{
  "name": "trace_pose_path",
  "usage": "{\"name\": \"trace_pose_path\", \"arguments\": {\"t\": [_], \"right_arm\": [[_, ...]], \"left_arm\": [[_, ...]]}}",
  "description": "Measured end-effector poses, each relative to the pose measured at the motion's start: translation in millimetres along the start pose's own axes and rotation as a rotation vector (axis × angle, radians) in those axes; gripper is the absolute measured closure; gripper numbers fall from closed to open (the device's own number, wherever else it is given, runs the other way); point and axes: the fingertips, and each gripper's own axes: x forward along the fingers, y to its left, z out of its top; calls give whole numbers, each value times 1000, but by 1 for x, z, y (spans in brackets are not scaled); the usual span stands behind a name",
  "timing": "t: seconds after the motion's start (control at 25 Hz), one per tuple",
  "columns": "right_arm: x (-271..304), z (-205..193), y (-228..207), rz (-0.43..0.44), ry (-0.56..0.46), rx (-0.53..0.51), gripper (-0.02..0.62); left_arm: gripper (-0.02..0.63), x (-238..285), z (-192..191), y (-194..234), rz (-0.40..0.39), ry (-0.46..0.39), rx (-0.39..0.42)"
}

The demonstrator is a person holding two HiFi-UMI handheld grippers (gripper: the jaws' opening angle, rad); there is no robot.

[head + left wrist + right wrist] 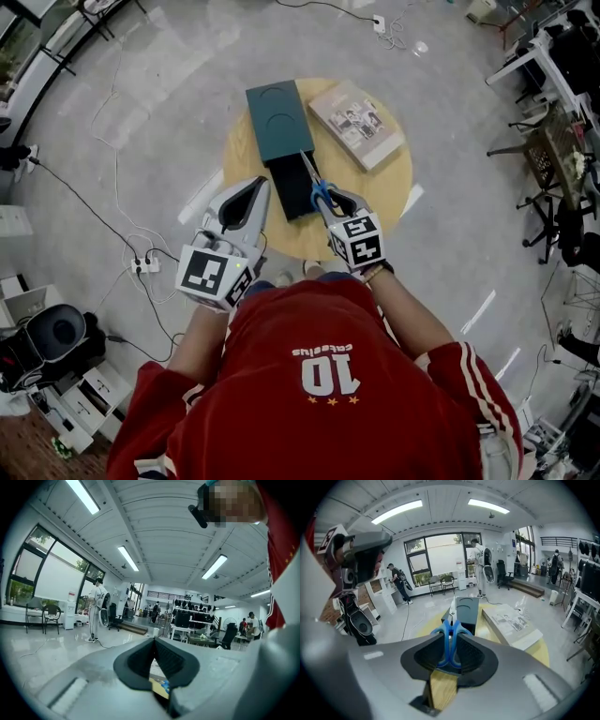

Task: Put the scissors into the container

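The scissors (317, 185) have blue handles, and their blades point away from me over the container. My right gripper (330, 201) is shut on the handles (450, 641), holding the scissors above the table's near side. The container is a long black open box (292, 186) with a dark green lid (277, 120) lying at its far end; it also shows in the right gripper view (467, 612). My left gripper (251, 191) hovers just left of the box, with its jaws closed together on nothing (154, 643) and aimed up into the room.
A round wooden table (389, 192) carries the box and a flat book (356, 124) at the back right. Cables and a power strip (145, 266) lie on the floor at left. Chairs and desks stand at the far right.
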Motion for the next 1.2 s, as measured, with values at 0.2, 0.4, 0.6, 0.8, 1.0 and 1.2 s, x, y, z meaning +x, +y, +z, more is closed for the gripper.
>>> {"name": "trace_pose_path", "arguments": {"t": [0.2, 0.4, 0.6, 0.8, 1.0, 1.2], "right_arm": [[31, -21, -4, 21, 67, 0, 506], [56, -43, -13, 18, 138, -10, 506], [71, -65, -16, 35, 213, -27, 506], [82, -72, -13, 44, 240, -46, 506], [89, -75, -11, 45, 260, -56, 503], [96, -78, -9, 42, 272, -68, 502]], "left_arm": [[604, 5, 5, 7, 13, 1, 7], [604, 6, 10, 15, 26, 4, 12], [604, 8, 10, 15, 30, 10, 14], [604, 7, 6, 18, 36, 24, 11], [604, 5, 5, 22, 46, 29, 9], [604, 1, 4, 22, 46, 31, 11]]}}
